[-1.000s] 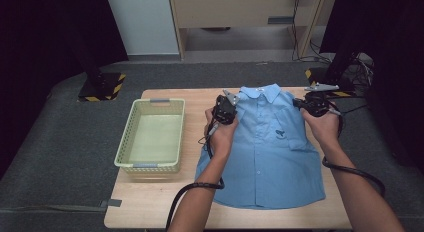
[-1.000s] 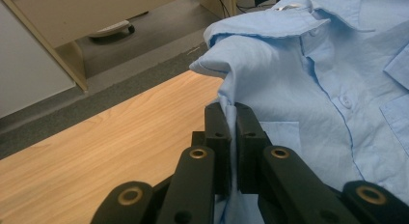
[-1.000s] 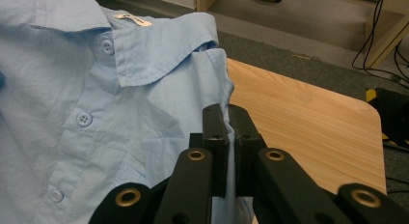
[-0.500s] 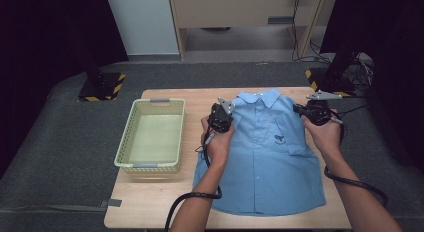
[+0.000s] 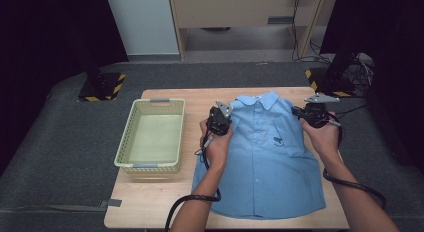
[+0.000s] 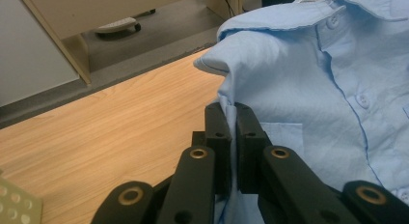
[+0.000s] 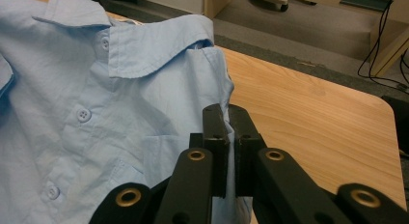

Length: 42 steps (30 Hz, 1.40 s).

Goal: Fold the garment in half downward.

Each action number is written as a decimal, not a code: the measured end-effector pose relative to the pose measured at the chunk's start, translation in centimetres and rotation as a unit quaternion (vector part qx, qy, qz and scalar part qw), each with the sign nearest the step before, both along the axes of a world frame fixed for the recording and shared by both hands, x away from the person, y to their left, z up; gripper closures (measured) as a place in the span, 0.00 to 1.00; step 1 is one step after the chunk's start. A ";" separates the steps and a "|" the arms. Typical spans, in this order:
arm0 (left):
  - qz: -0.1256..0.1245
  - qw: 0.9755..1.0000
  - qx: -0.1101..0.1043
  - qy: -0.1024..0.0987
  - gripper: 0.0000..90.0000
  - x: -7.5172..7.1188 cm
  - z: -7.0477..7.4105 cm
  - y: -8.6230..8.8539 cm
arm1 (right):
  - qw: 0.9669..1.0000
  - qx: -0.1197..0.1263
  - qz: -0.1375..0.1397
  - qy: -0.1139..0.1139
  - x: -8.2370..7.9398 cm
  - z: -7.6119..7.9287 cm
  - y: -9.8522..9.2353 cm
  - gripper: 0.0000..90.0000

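Observation:
A light blue buttoned shirt [image 5: 265,157] lies front up on the wooden table [image 5: 150,207], collar at the far side. My left gripper [image 5: 222,112] is shut on the shirt's left shoulder edge; in the left gripper view the gripper [image 6: 231,113] pinches a fold of the shirt [image 6: 308,89] between its black jaws. My right gripper [image 5: 306,112] is shut on the right shoulder edge; in the right gripper view the gripper [image 7: 226,113] clamps the shirt [image 7: 96,113] beside the collar. Both shoulders are lifted a little off the table.
A pale green plastic basket [image 5: 172,134] stands empty on the table's left part, close to my left hand. Bare wood [image 7: 313,122] lies to the right of the shirt. Beyond the table are a grey floor, a wooden cabinet and cables.
Both grippers have drawn the shirt toward the near edge of the table, and the left hand has come slightly lower. The jaws stay shut on the shoulders.

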<state>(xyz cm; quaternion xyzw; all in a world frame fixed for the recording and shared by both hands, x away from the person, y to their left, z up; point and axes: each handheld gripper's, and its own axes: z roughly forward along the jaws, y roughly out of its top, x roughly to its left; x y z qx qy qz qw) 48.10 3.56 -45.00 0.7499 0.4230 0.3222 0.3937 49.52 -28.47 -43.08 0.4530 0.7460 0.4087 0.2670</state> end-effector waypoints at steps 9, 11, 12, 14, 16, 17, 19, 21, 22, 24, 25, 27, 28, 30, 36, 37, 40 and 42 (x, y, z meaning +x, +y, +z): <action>0.006 1.000 0.000 0.005 0.98 0.3 0.0 0.7 | 1.000 -0.002 -0.007 0.003 0.1 0.1 -0.7 0.98; 0.008 1.000 -0.002 0.006 0.98 0.4 0.0 0.8 | 1.000 -0.002 -0.007 0.004 0.1 0.1 -0.8 0.98; 0.008 1.000 -0.002 0.006 0.98 0.4 0.0 0.8 | 1.000 -0.003 -0.007 0.004 0.1 0.1 -0.9 0.99; 0.007 1.000 -0.003 0.008 0.98 0.5 0.0 0.8 | 1.000 -0.005 -0.008 0.005 0.1 0.1 -1.0 0.99; 0.006 1.000 -0.010 0.007 0.98 0.5 0.1 0.7 | 1.000 -0.007 -0.011 0.005 0.3 0.2 -1.0 0.99; 0.006 1.000 -0.011 0.005 0.98 0.6 0.3 0.7 | 1.000 -0.006 -0.014 0.003 0.4 0.3 -1.0 0.99; 0.004 1.000 -0.013 -0.002 0.98 0.7 0.8 0.5 | 1.000 -0.006 -0.016 0.000 0.7 0.7 -1.0 0.99; 0.004 1.000 -0.012 -0.012 0.98 0.9 1.6 0.4 | 1.000 -0.013 -0.015 -0.006 1.0 1.5 -0.9 0.99; 0.003 1.000 -0.011 -0.016 0.98 1.0 2.0 0.4 | 1.000 -0.016 -0.015 -0.011 1.2 2.1 -0.9 0.99; 0.003 1.000 -0.015 -0.022 0.98 1.2 2.7 0.4 | 0.999 -0.017 -0.017 -0.020 1.5 3.2 -0.9 0.98; 0.003 1.000 -0.015 -0.026 0.98 1.2 3.1 0.4 | 0.999 -0.016 -0.018 -0.023 1.5 3.5 -0.9 0.99; 0.002 0.999 -0.015 -0.033 0.98 1.2 3.7 0.4 | 0.999 -0.015 -0.018 -0.035 1.6 4.6 -0.8 0.98; 0.001 0.999 -0.013 -0.034 0.98 1.2 3.9 0.4 | 0.999 -0.013 -0.016 -0.039 1.5 5.0 -0.7 0.98; 0.000 0.999 -0.012 -0.034 0.97 0.9 4.0 0.6 | 0.999 -0.014 -0.013 -0.046 1.1 5.3 -0.6 0.98; -0.010 0.999 -0.014 -0.035 0.97 -0.8 2.9 1.0 | 0.998 0.003 -0.012 -0.054 -1.4 3.6 -0.2 0.98; -0.010 0.999 -0.016 -0.036 0.98 -1.1 2.7 1.1 | 0.998 0.007 -0.012 -0.056 -1.8 3.3 -0.2 0.98; -0.011 0.999 -0.020 -0.038 0.97 -1.9 2.1 1.4 | 0.998 0.015 -0.010 -0.055 -3.1 2.2 -0.2 0.98; -0.011 0.999 -0.018 -0.039 0.97 -2.4 1.5 1.6 | 0.998 0.018 -0.008 -0.053 -3.9 1.5 -0.3 0.98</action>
